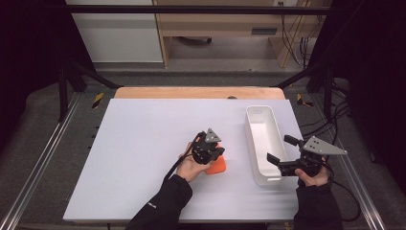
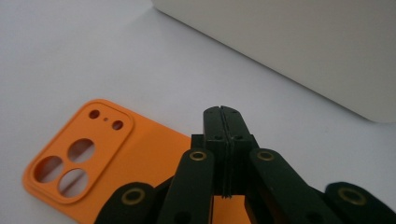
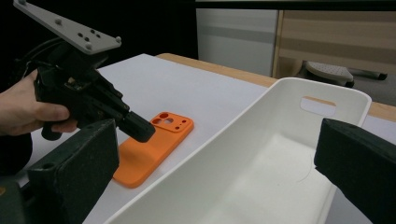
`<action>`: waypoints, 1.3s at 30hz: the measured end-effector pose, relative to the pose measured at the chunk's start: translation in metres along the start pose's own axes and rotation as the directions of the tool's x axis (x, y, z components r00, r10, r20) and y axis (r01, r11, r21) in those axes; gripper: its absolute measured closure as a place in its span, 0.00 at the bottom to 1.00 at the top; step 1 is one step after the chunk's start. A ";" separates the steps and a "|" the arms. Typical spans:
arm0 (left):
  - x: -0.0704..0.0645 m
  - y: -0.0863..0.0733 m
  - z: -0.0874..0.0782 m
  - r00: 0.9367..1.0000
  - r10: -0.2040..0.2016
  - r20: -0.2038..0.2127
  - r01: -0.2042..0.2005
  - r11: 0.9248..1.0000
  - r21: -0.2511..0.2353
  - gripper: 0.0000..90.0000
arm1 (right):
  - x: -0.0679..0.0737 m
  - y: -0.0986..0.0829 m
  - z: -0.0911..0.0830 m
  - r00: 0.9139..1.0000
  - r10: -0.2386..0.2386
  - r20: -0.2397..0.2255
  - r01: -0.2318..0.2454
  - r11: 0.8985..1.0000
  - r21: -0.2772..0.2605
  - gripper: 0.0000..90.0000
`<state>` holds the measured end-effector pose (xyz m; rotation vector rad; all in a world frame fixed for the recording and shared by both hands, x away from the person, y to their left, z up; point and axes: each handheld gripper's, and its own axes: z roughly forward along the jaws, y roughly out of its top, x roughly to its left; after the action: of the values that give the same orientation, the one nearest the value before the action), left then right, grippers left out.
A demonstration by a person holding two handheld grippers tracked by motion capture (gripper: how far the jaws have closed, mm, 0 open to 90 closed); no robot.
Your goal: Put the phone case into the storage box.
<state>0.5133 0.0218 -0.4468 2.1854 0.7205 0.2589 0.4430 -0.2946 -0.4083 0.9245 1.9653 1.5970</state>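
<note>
An orange phone case (image 1: pixel 217 166) lies flat on the white table, camera cutouts facing up (image 2: pixel 74 158). My left gripper (image 1: pixel 215 152) hovers just over the case (image 3: pixel 149 154) with its jaws pressed together and nothing between them; in the left gripper view its tips (image 2: pixel 222 112) sit above the case's right edge. My right gripper (image 1: pixel 281 149) is held at the near end of a long white bin (image 1: pixel 260 109). Its jaws stand wide apart (image 3: pixel 215 140), one on either side of the bin's near end, holding nothing.
The bin (image 3: pixel 261 154) is empty and runs lengthwise away from me, right of the case. The white tabletop (image 1: pixel 143 143) stretches left and far. Metal rails (image 1: pixel 43 158) flank the table, and cables lie on the floor at right.
</note>
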 end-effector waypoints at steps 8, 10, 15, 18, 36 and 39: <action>-0.005 -0.001 0.014 1.000 0.023 0.004 -0.023 0.999 0.038 1.00 | 0.000 0.000 -0.001 1.000 -0.001 0.000 0.001 1.000 -0.006 0.01; -0.007 0.000 0.019 1.000 0.030 0.009 -0.030 0.998 0.049 1.00 | 0.000 0.001 -0.001 1.000 0.000 -0.001 0.000 1.000 -0.006 0.01; -0.011 -0.001 0.028 0.999 0.047 0.020 -0.048 0.996 0.073 1.00 | 0.000 0.001 -0.001 1.000 -0.001 -0.001 0.001 1.000 -0.009 0.01; -0.014 0.000 0.032 0.997 0.077 0.018 -0.078 0.991 0.107 1.00 | 0.000 0.001 -0.001 1.000 -0.002 -0.002 0.002 1.000 -0.007 0.01; -0.018 0.002 0.029 0.987 0.158 0.030 -0.161 0.963 0.215 1.00 | 0.000 0.001 -0.001 1.000 -0.003 -0.001 0.003 1.000 -0.008 0.01; -0.018 0.001 0.028 0.985 0.168 0.034 -0.171 0.959 0.226 1.00 | 0.000 0.001 -0.001 1.000 -0.005 -0.002 0.005 1.000 -0.006 0.01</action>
<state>0.5107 -0.0068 -0.4632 2.4705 0.5783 0.2578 0.4425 -0.2953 -0.4071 0.9155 1.9620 1.6005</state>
